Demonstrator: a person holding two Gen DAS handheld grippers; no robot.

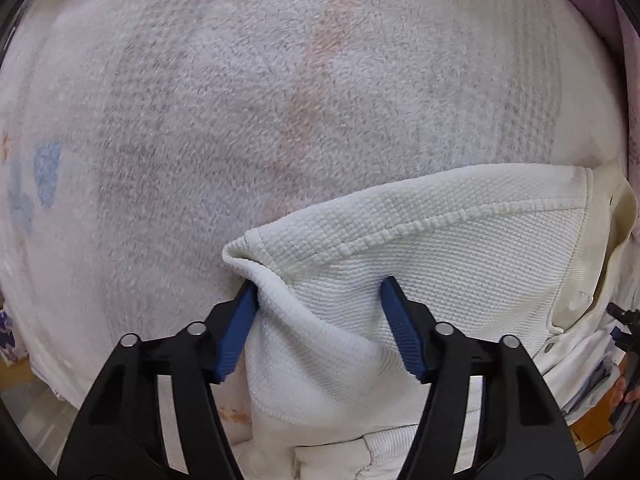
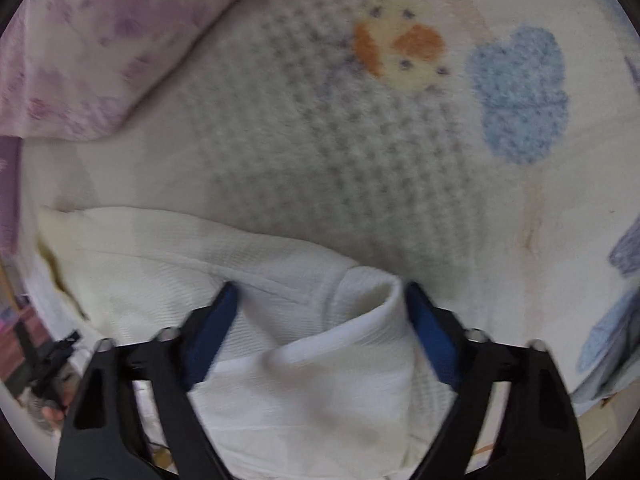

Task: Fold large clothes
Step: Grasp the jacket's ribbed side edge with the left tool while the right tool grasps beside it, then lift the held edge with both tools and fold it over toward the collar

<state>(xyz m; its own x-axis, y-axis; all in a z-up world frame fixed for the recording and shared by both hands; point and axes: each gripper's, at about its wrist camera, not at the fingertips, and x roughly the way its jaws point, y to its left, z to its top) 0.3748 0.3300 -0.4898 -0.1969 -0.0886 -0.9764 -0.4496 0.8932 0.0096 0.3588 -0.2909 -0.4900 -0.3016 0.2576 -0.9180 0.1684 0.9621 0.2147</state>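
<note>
A white waffle-knit garment (image 1: 440, 248) lies bunched on a fleecy blanket (image 1: 200, 100). My left gripper (image 1: 318, 288) is open, its blue pads on either side of a raised fold at the garment's left corner. In the right wrist view the same garment (image 2: 160, 256) lies low in the picture. My right gripper (image 2: 320, 294) is open around a rolled-up fold at its right corner. Both folds sit loose between the pads. A yellowed collar with a button (image 1: 576, 276) shows on the right.
The blanket (image 2: 340, 140) carries printed shapes: a blue cloud (image 2: 520, 92) and an orange-and-yellow figure (image 2: 404, 52). A purple-flowered pillow (image 2: 92, 40) lies at the far left of the right wrist view. The bed edge and floor (image 1: 24, 408) show at lower left.
</note>
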